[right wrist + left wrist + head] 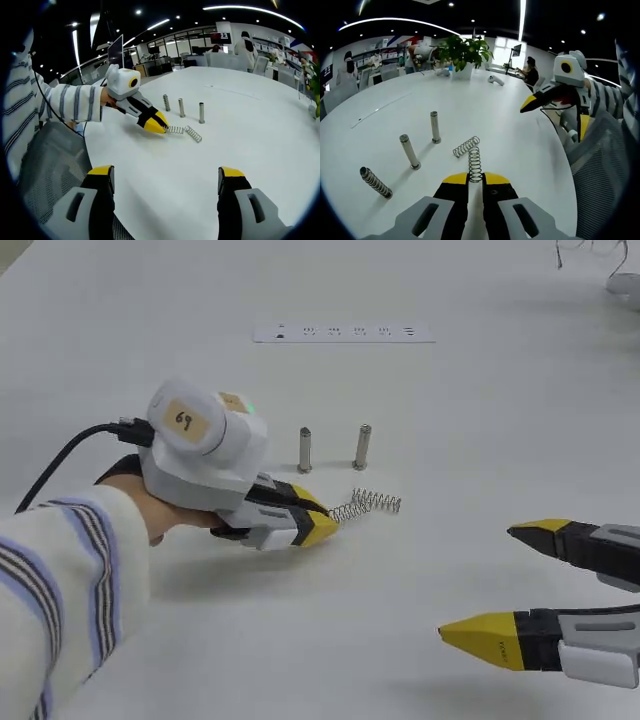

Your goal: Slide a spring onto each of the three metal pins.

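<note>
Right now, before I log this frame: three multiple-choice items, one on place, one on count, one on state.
1. Where does the free spring lie?
A. On a pin
B. On the table, next to the held spring in the left gripper
C. Between the other gripper's jaws

2. How many of the three pins carry a spring?
A. None
B. One
C. Three

3. How is the right gripper?
A. Open, holding nothing
B. Shut on a spring
C. Shut on a pin

Answers:
1 B: it lies flat on the table by the tip of the held spring, in front of two bare pins.
2 B: the left gripper view shows one loaded pin wrapped in a coil, and the other two are bare.
3 A: its jaws stand wide apart over bare table.
</note>
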